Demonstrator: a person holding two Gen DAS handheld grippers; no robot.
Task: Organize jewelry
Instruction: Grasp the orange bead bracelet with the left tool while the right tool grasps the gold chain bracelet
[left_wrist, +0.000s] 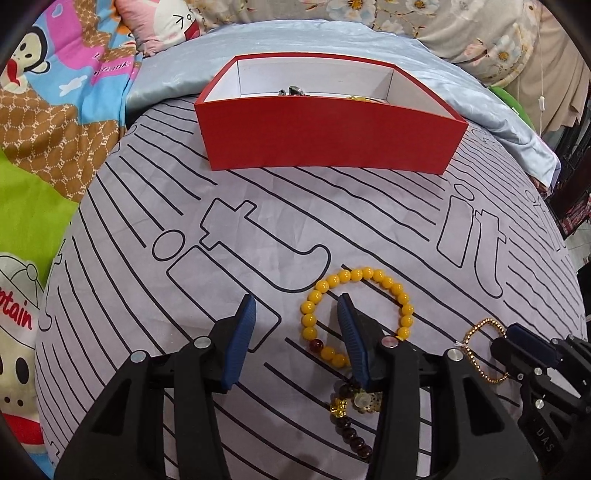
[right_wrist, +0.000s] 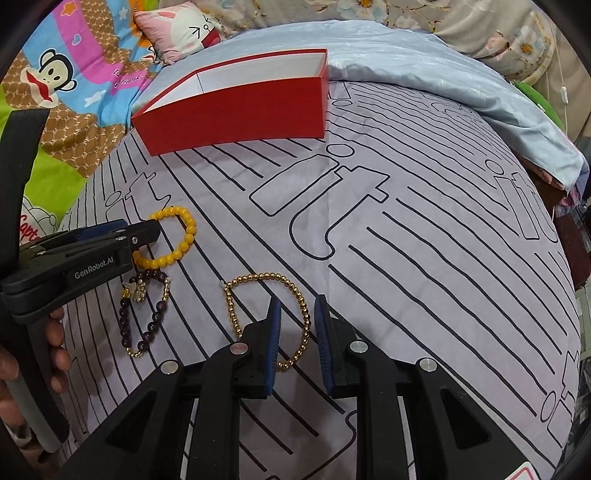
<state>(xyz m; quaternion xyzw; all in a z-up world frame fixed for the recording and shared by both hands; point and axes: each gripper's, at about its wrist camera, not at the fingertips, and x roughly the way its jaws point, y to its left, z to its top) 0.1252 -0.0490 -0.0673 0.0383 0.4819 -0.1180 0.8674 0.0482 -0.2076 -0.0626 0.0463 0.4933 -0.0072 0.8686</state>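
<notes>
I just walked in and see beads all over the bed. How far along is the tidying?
Partly done: the red box already holds a few pieces. In hand: the left claw straddles the yellow bead bracelet and the right claw straddles the gold bead bracelet, neither lifted. Left: both of those, plus the dark bead bracelet, lying on the striped sheet.

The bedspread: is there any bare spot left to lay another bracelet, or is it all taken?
Plenty. The striped bedspread lies bare between the red box and the bracelets, and out to the right of the gold bead bracelet. It is crowded near the grippers, where the yellow bracelet, the dark bead bracelet and the gold one lie close together.
</notes>
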